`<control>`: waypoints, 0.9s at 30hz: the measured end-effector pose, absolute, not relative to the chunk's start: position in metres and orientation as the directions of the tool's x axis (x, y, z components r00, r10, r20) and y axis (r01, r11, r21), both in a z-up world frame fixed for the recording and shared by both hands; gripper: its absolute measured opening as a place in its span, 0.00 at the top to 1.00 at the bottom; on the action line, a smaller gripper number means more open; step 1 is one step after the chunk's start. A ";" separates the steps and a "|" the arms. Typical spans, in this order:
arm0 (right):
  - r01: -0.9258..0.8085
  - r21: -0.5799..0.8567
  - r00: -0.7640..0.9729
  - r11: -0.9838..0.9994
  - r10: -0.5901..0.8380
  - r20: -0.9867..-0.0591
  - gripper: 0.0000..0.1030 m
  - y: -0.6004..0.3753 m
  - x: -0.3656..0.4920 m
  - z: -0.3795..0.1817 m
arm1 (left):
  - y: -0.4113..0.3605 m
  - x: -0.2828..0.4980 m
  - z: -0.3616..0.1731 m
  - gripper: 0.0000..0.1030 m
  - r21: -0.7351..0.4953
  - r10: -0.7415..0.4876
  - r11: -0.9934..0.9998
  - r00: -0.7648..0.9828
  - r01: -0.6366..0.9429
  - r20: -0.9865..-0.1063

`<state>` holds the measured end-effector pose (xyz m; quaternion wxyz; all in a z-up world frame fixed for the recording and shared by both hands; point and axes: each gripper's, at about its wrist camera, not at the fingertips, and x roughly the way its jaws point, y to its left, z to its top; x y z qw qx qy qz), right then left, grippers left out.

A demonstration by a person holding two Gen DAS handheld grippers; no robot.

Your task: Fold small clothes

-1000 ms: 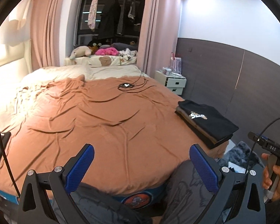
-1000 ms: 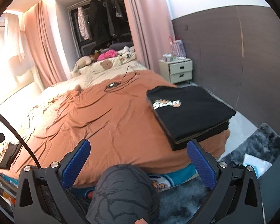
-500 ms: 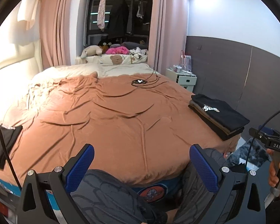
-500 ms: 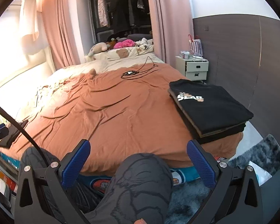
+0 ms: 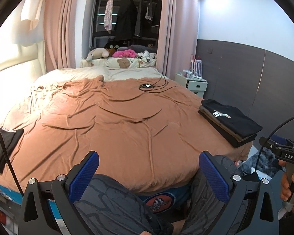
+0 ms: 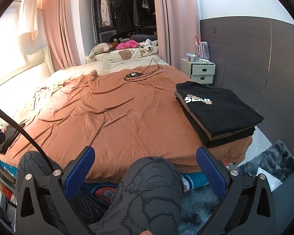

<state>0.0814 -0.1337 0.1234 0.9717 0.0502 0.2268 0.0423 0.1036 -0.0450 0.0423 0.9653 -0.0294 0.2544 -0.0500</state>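
Brown bed [image 5: 127, 129] holds one folded stack [image 6: 217, 111]; both grippers spread.

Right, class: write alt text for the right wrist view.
An open blue-padded tool hovers, empty, over a person's knee at the foot of a bed with a brown cover. A stack of folded dark clothes sits on its right edge.

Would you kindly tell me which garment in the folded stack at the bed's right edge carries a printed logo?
The black folded T-shirt on top of the stack; its white lettering with orange paw marks shows, while the brown and black layers beneath show only plain edges.
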 end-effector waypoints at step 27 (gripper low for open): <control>-0.067 0.123 0.899 0.990 0.113 -0.423 0.00 -0.136 0.079 0.121 | -0.054 0.093 0.048 0.00 -0.063 -0.122 0.993 0.872 0.104 -0.473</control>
